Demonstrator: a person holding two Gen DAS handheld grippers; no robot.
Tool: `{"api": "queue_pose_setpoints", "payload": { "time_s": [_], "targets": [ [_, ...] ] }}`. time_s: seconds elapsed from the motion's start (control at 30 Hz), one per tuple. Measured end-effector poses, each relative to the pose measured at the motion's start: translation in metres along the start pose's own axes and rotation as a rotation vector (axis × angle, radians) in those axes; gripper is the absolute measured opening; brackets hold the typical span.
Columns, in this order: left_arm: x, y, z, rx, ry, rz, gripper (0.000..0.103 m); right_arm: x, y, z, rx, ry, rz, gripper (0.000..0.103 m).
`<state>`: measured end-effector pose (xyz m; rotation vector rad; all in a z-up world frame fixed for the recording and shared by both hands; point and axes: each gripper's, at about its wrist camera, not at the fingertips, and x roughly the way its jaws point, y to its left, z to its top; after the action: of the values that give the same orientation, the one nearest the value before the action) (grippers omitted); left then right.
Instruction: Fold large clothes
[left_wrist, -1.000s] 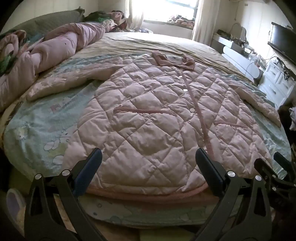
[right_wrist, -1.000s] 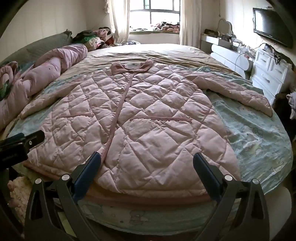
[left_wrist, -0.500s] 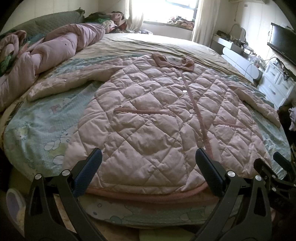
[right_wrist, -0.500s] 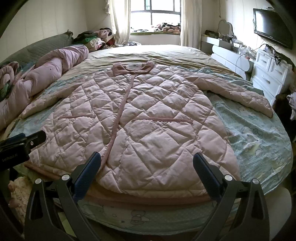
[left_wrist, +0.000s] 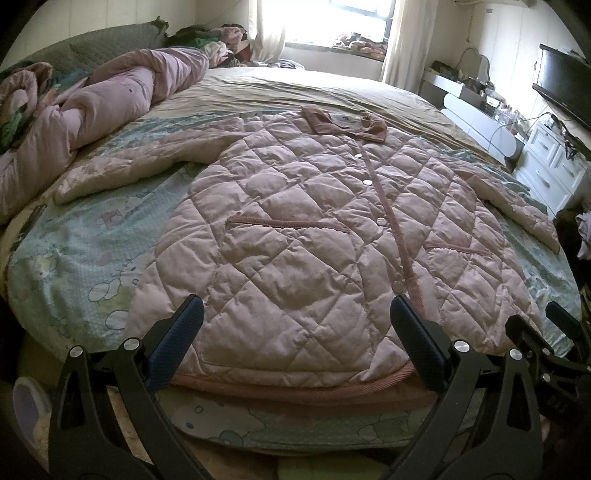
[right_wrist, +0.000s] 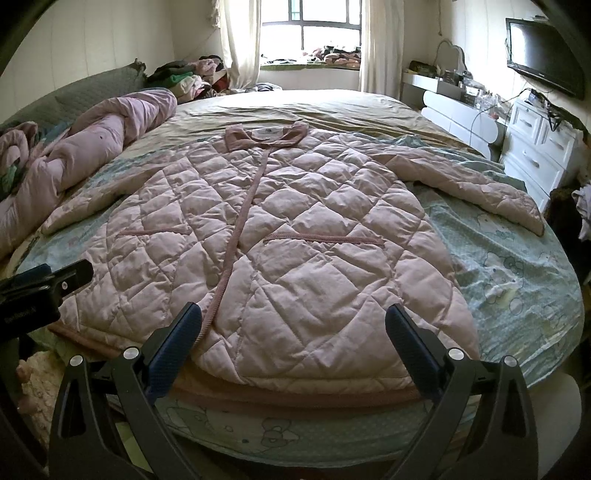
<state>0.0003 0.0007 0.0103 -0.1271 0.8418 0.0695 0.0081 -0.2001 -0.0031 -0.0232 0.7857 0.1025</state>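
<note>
A: Nearest, what are the grippers doing?

B: The left gripper (left_wrist: 295, 339) and right gripper (right_wrist: 293, 339) both hang with jaws spread wide and empty, low in frame, just short of the hem (left_wrist: 295, 387).

A: And the coat?

B: The coat (right_wrist: 280, 236) lies flat, front up, filling mid-frame on the bed (right_wrist: 517, 280), sleeves (right_wrist: 469, 184) splayed, collar (right_wrist: 266, 136) farthest, upper centre.

A: How will it handle?

B: Puffy, soft and bulky, I'd judge, light but springy. Pinch the corded hem corners or a sleeve cuff; thick quilting may slip.
</note>
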Motion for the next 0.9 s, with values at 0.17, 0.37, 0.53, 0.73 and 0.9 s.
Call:
{"api": "queue_pose_setpoints", "payload": {
  "time_s": [0.17,0.37,0.53,0.73,0.9],
  "targets": [
    [0.0002,-0.0002,-0.0004,0.002,-0.001,-0.002,0.095,-0.0002,-0.0001,0.0001,-0.001,-0.002,0.000,0.099],
    [0.0000,0.0000,-0.0011,0.002,-0.002,-0.002,0.095,-0.0007,0.0003,0.0003,-0.002,0.000,0.002,0.099],
    [-0.0001,-0.0001,-0.0012,0.002,-0.001,-0.003,0.095,-0.0006,-0.0001,-0.0002,0.000,0.001,0.000,0.099],
    [-0.0005,-0.0006,-0.0013,0.003,-0.003,-0.001,0.095,0.0001,0.0010,-0.0003,0.001,0.004,0.002,0.099],
    [-0.0007,-0.0005,-0.0011,0.000,0.002,-0.004,0.095,-0.0001,0.0010,-0.0001,0.003,0.004,0.006,0.099]
  ]
}}
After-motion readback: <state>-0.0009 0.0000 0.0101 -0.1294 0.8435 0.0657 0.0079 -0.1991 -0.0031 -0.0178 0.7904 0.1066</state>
